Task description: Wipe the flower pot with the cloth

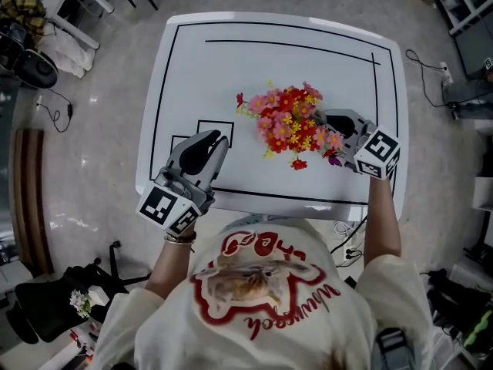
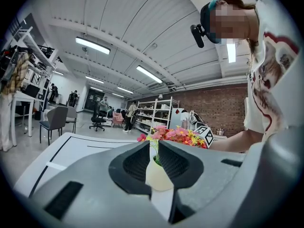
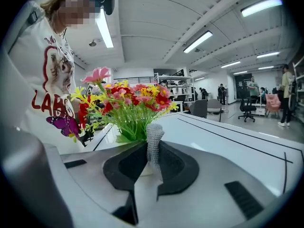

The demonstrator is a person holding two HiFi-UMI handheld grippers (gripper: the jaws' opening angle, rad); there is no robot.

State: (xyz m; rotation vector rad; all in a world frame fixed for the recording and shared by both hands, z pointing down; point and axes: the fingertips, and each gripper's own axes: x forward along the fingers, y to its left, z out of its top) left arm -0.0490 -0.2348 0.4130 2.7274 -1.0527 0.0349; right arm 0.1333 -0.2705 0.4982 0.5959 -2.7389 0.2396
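Head view, surface: we see a white surface (image 1: 231,60) ruled with black lines, with a person (image 1: 269,307) in a printed shirt at its near edge.
Head view, flowers: a bunch of red, pink and yellow flowers (image 1: 291,123) stands about mid-surface and hides from us what holds it.
Head view, left tongs: the left tongs (image 1: 214,141) sit over the near left part, apart from the flowers.
Head view, right tongs: the right tongs (image 1: 330,122) reach into the bunch's right side, tips under the blooms.
Left gripper view, tongs: we find only a narrow gap between the jaws, with nothing held in it.
Left gripper view, pot: a cream pot (image 2: 159,175) shows through that gap, beyond the tips, upright on the surface with the flowers above it.
Left gripper view, cube: the right tongs' marker cube (image 2: 205,136) shows just beside the flowers.
Right gripper view, tongs: the jaws are clamped on a grey knit cloth (image 3: 154,139), which stands up between them as a strip.
Right gripper view, pot: its pale side shows low, just behind the cloth, with green stems above; we cannot tell whether cloth and pot touch.
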